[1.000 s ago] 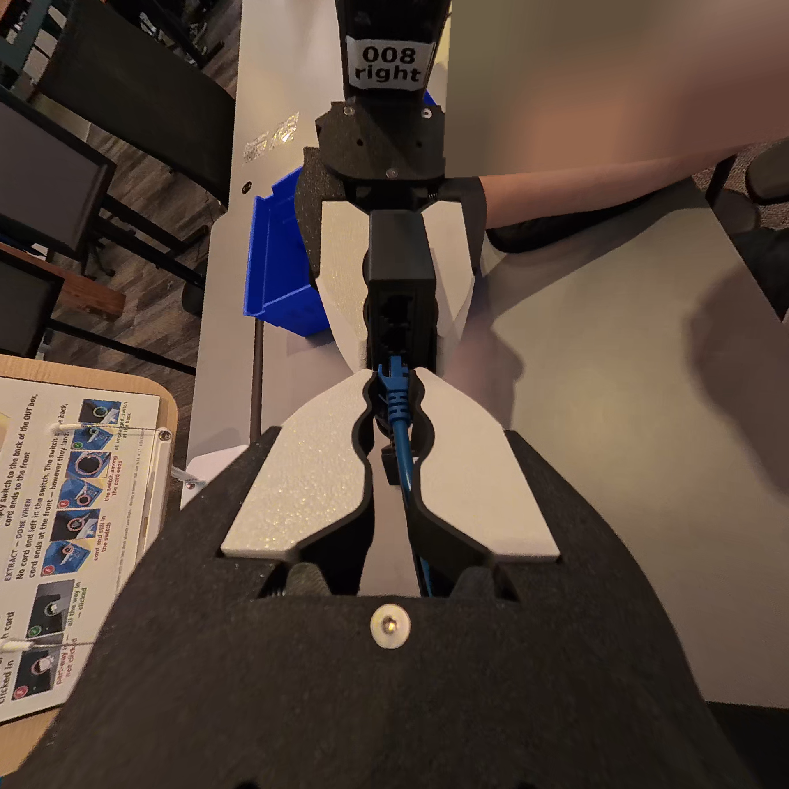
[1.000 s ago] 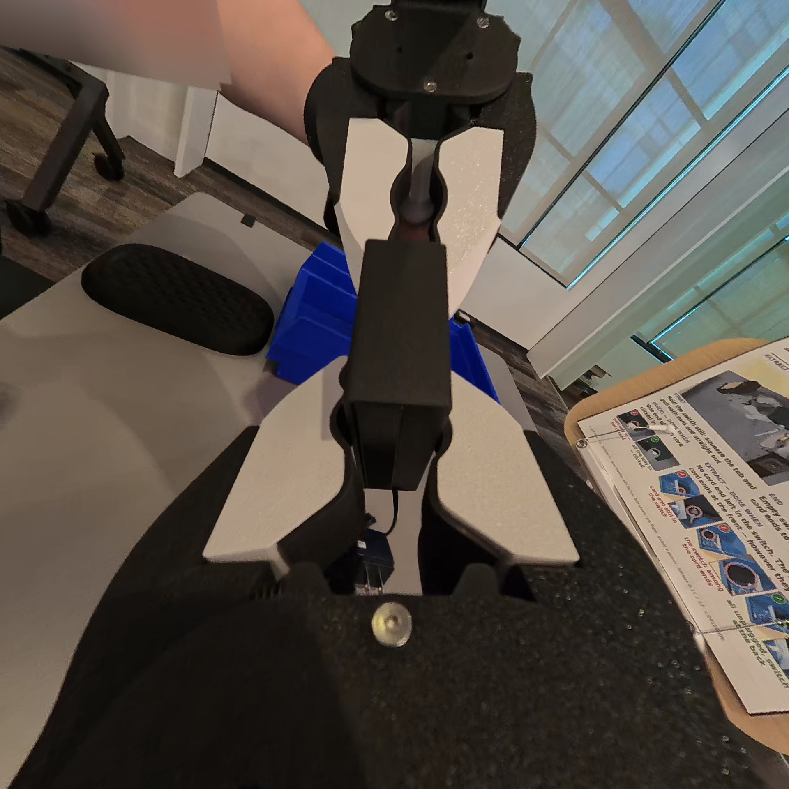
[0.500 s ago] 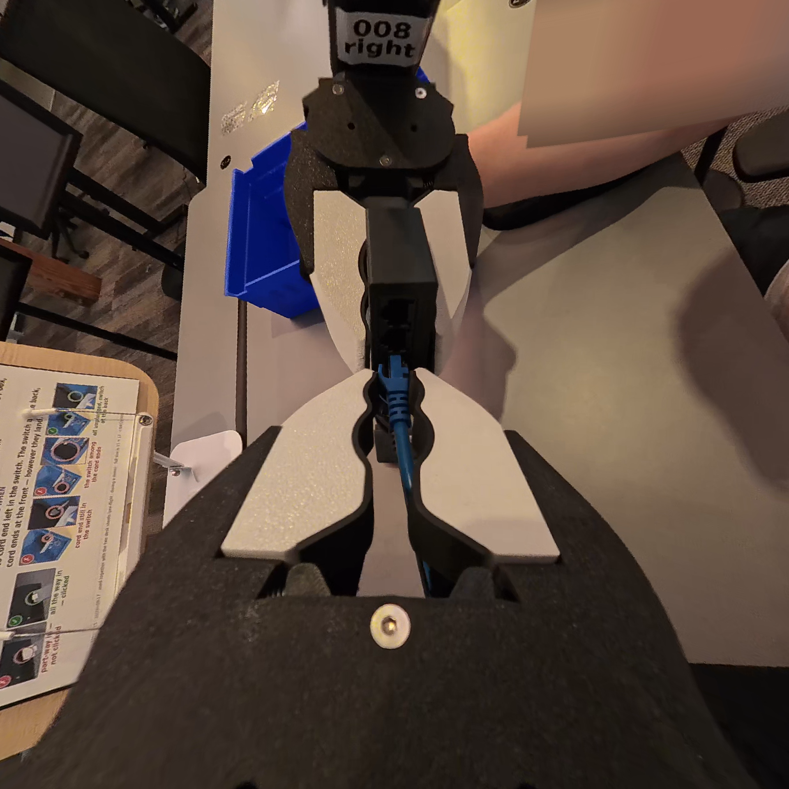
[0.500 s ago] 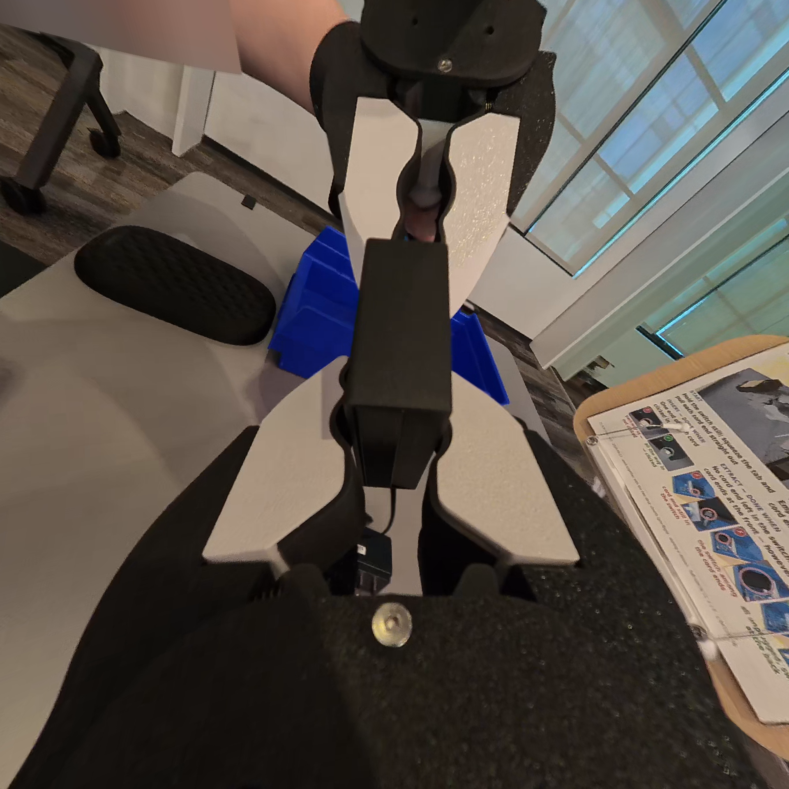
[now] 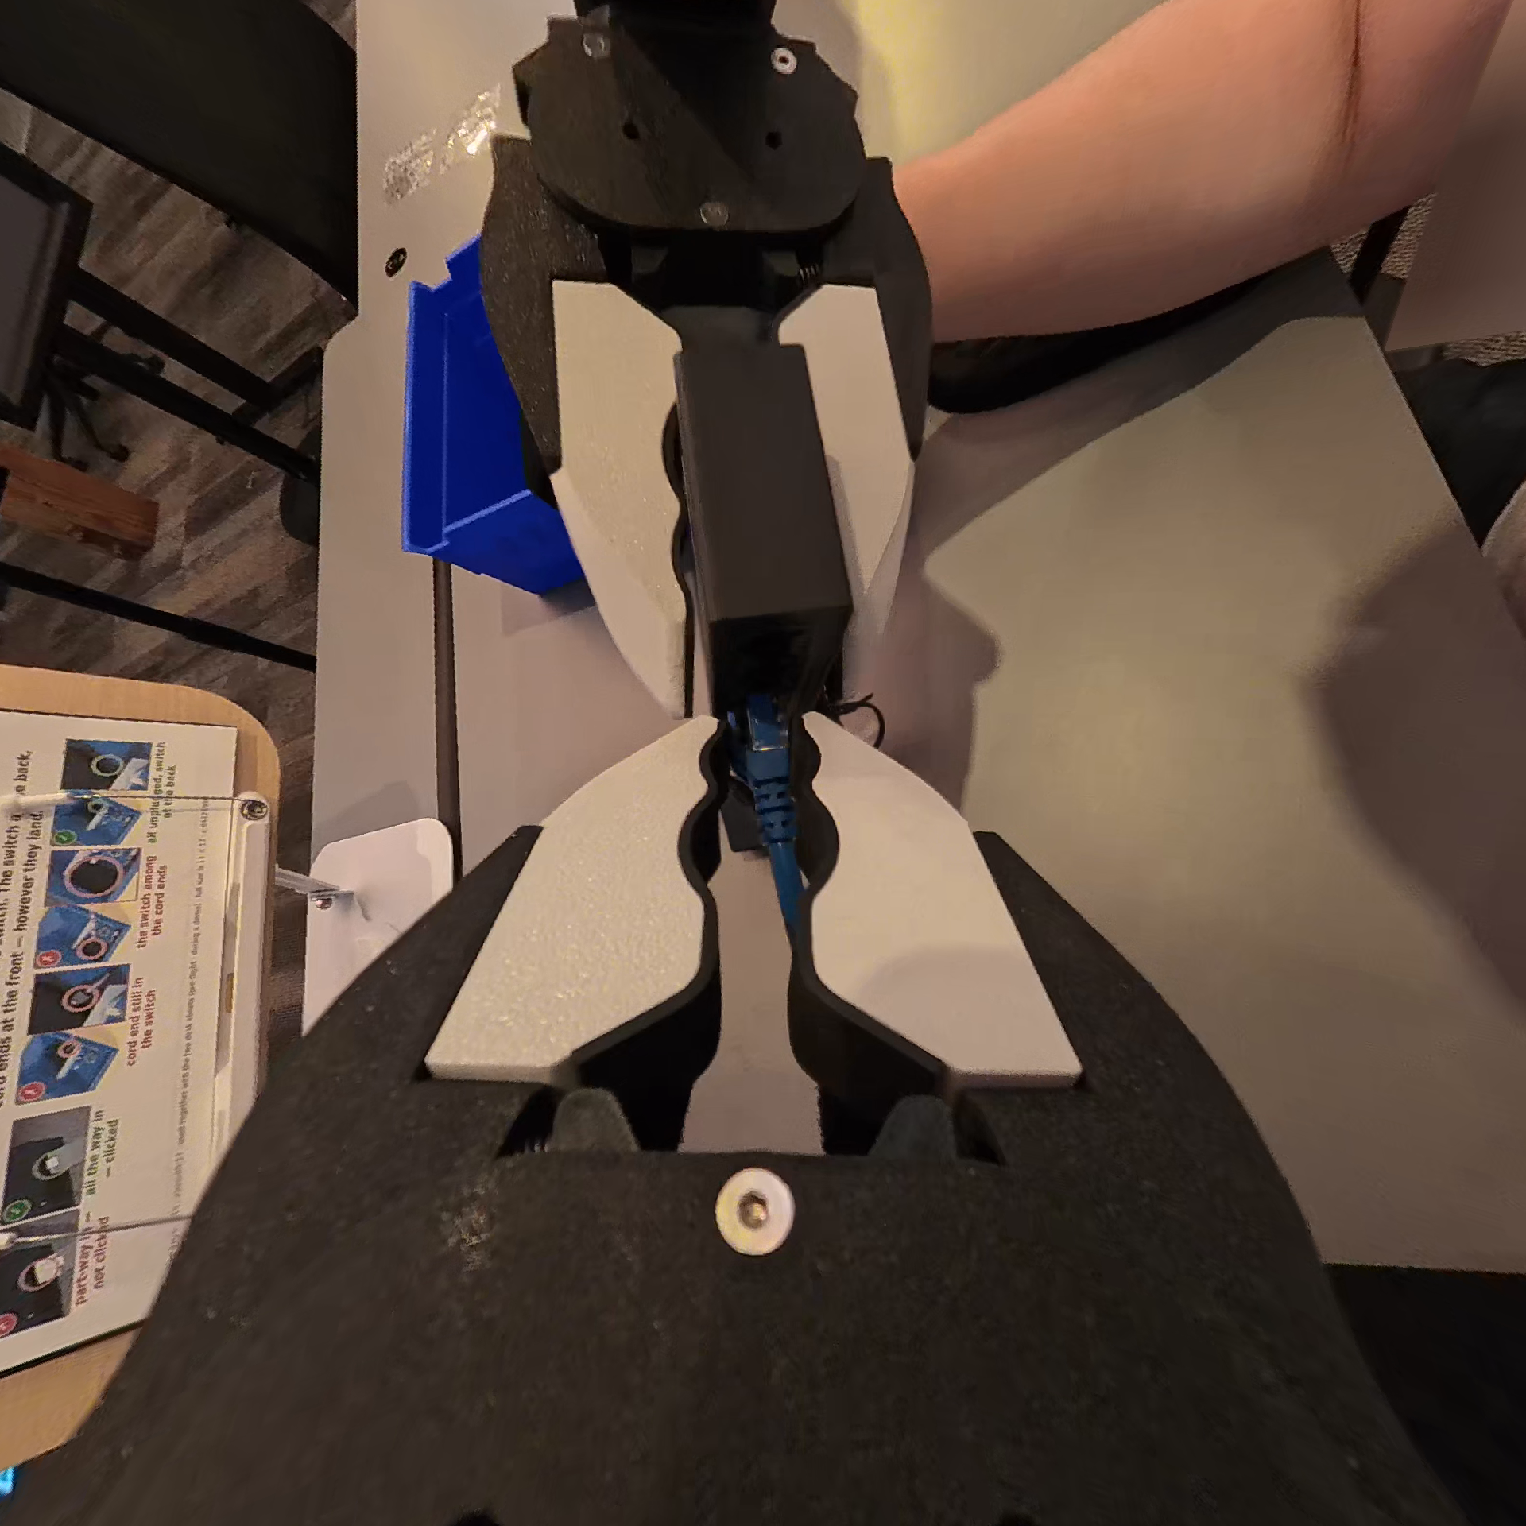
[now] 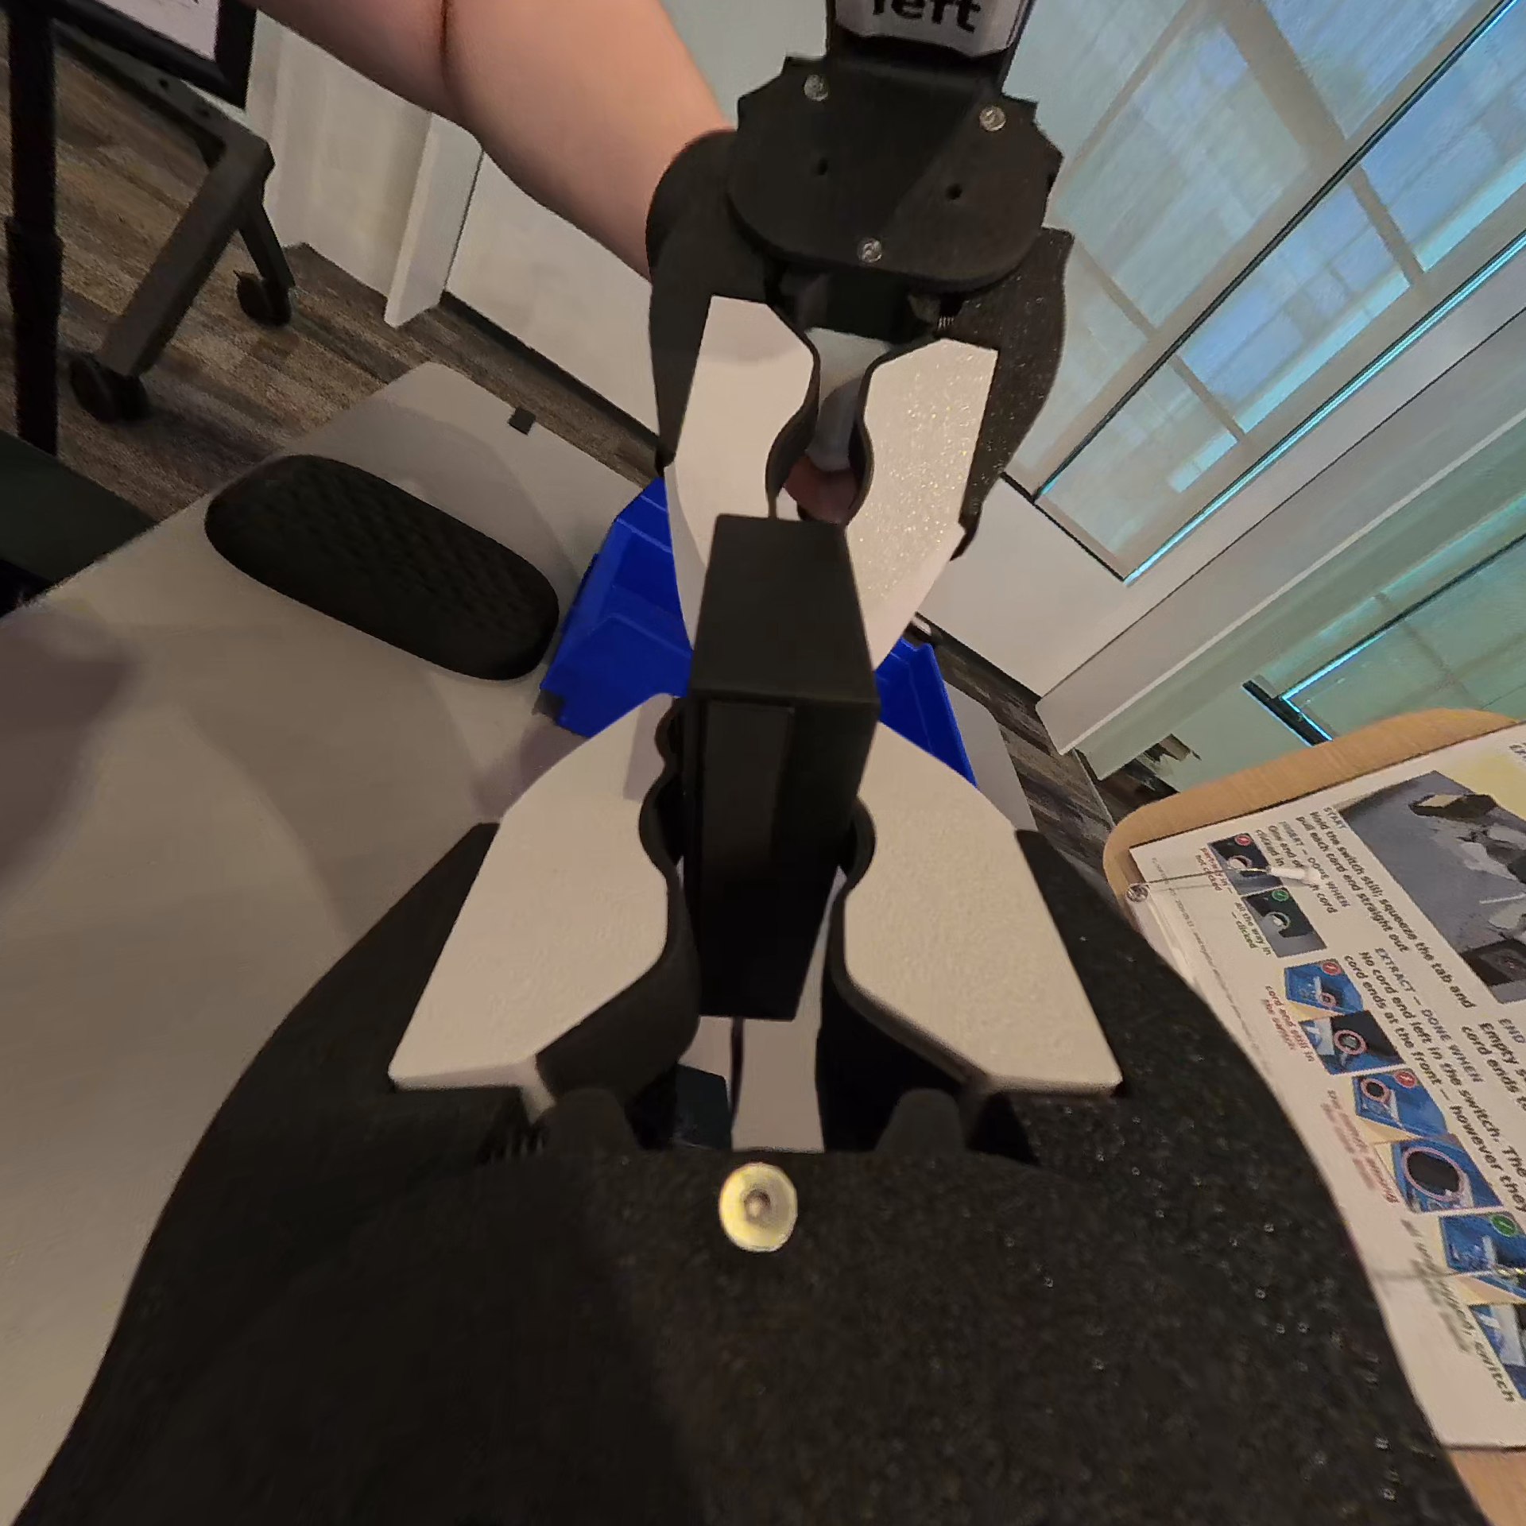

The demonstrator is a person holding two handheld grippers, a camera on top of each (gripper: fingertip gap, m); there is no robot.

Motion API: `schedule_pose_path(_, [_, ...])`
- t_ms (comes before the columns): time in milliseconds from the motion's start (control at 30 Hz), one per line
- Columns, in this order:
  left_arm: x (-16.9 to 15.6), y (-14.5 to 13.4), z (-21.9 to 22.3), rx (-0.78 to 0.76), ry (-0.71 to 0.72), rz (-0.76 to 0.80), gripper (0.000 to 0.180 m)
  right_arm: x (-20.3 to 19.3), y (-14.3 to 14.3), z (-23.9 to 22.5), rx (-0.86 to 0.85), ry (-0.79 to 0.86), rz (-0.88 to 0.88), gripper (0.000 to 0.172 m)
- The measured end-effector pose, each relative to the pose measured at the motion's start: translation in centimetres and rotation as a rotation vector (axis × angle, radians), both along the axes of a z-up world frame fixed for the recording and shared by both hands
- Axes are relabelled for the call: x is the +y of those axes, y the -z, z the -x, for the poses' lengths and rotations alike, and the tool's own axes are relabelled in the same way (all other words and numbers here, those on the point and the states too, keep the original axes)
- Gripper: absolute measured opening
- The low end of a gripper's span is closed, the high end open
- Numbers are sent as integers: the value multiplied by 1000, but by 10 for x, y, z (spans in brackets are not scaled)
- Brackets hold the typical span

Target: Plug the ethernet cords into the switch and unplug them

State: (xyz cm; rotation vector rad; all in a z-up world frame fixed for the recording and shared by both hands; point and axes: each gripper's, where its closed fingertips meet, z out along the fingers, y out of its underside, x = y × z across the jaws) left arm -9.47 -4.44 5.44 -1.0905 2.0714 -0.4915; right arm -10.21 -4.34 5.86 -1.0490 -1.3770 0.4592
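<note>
Switch first: a small black rectangular plastic box (image 5: 764, 487) held in the air above the pale grey table (image 5: 1156, 743), its port face dark and turned toward the left gripper. A blue ethernet cord with a ribbed boot and clear plug (image 5: 768, 776) meets the lowest part of that face; how deep the plug sits cannot be told.

The left gripper (image 5: 764, 743) has its white fingers nearly together, clenched on the blue plug — the cord trails back between them. The right gripper (image 6: 764, 743), set directly opposite, stands wider, its pads pressed to the switch's two long sides.

On the near left lies a printed instruction sheet with small photos (image 5: 91, 991) on a light wooden board (image 5: 256, 743). Farther left sits a blue plastic bin (image 5: 471, 462), partly hidden behind the right gripper. A black mesh pad (image 6: 372, 570) rests on the table — beside the bin in the right wrist view. A person's forearm (image 5: 1156, 190) crosses the far right.
</note>
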Motion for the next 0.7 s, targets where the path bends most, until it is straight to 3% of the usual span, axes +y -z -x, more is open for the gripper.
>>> schedule_pose_path(133, [-4, 7, 2, 42, 1, 35, 13, 4, 8, 6, -78, 56, -38, 46])
schedule_pose_path(167, [-3, 6, 3, 40, 0, 25, 13, 2, 10, 7, -100, 53, -39, 36])
schedule_pose_path(233, [-4, 4, 5, 47, 5, 17, 13, 1, 11, 8, -116, 58, -12, 32])
schedule_pose_path(700, [-6, 7, 19, 74, 7, -34, 13, -2, 16, 20, -97, 31, 22, 31])
